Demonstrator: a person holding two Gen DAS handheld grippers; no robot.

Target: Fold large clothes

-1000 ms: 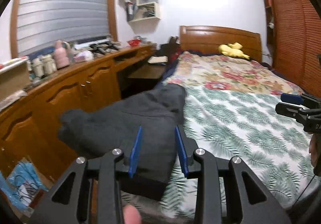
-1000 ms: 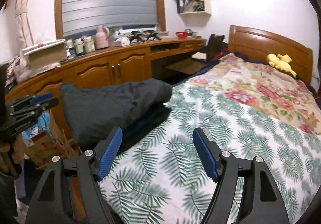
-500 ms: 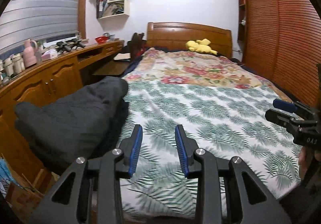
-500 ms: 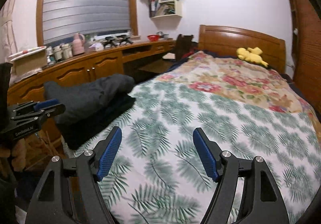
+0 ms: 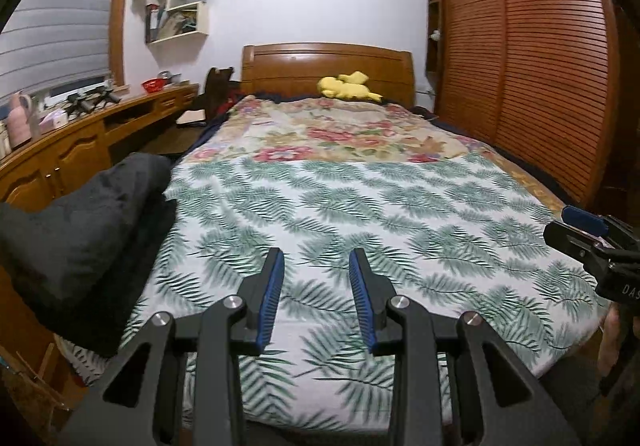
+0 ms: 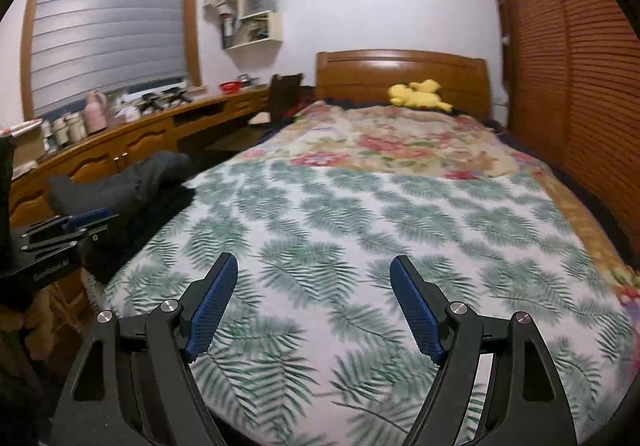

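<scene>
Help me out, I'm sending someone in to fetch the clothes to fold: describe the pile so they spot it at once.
Start at the bed with the palm-leaf cover. At its near corner on the window side, by the wooden cabinets, lies a dark grey clothes pile. It is the only plain dark mass on the patterned bedding, unlike the yellow plush toy by the headboard.

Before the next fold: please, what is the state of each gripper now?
Left gripper: open, holding nothing.
Right gripper: jaws opening, nothing between them.

You swung both grippers from the dark clothes [image 5: 80,230] toward the bed [image 5: 360,206]; your right gripper [image 6: 314,296] is opening, empty.
</scene>
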